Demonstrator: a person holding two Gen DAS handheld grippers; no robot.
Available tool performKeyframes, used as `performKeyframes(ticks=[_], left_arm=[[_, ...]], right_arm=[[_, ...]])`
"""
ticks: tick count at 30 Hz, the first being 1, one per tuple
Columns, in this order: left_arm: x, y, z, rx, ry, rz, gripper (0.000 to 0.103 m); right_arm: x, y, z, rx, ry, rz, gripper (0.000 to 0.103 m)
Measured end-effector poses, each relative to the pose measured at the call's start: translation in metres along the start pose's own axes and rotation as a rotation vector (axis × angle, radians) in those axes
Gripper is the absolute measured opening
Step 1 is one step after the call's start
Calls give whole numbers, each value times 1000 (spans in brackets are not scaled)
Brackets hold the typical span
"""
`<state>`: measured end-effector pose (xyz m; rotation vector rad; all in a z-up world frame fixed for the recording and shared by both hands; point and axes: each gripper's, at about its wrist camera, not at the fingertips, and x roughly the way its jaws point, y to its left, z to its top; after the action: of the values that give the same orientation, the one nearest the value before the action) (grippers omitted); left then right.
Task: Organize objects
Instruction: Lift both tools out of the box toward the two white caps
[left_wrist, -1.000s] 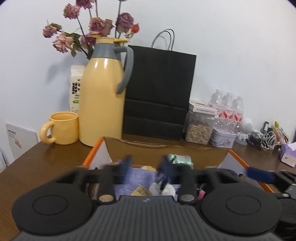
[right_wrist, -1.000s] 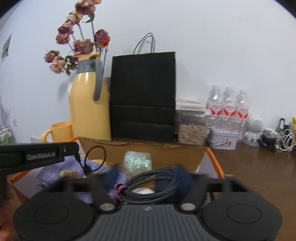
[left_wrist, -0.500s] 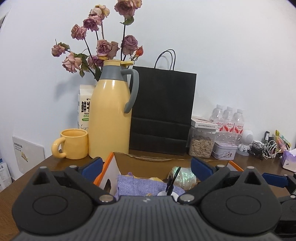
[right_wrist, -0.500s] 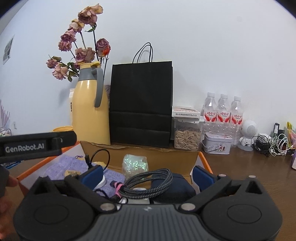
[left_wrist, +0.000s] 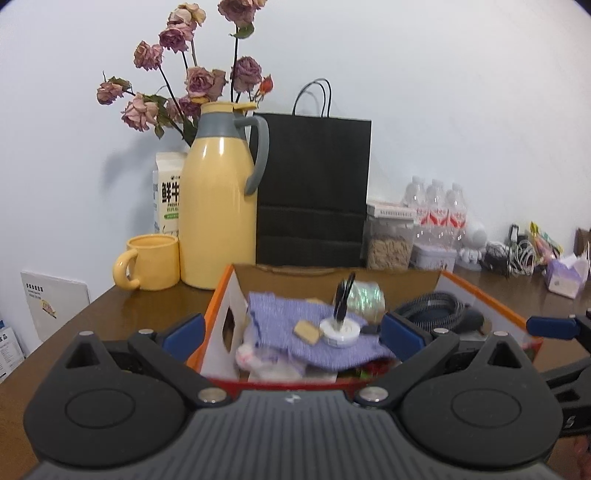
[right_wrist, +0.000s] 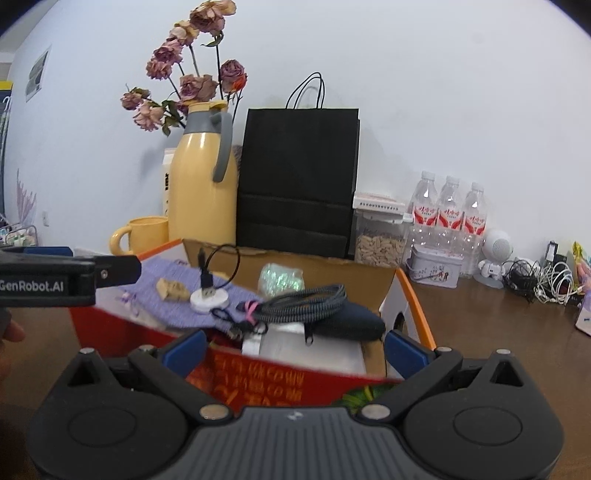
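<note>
A brown wooden table (left_wrist: 122, 314) carries everything. Straight ahead of the tool stands an open cardboard box (left_wrist: 221, 314). Beyond it, to the left, stand a yellow mug (left_wrist: 151, 262) and a yellow jug (left_wrist: 218, 218); directly behind it stands a black paper bag (left_wrist: 314, 188). Farther right sit a jar of seeds (right_wrist: 380, 236), a small tin (right_wrist: 436, 269), three water bottles (right_wrist: 448, 218) and a tangle of cables (right_wrist: 539, 277).
</note>
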<state>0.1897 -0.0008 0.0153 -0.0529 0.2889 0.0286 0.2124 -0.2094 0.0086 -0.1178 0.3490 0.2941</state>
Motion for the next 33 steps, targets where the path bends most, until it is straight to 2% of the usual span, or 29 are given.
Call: performKeyframes(ticks=[12,26,30,33], left_arm=[[-9,14,-32,33,142,-1,103],[-16,27,-34,3,153,18,103],[-16,33,-33,-16,160,18,103],[-15,35,-33,-28,165,19,103]], right_arm=[[-9,2,-19,5,77,15,103],[-5,7,-29,30,169,18,103],[3,10,-30,35,226,31,103],[8,15,-30,37,249,48,97]])
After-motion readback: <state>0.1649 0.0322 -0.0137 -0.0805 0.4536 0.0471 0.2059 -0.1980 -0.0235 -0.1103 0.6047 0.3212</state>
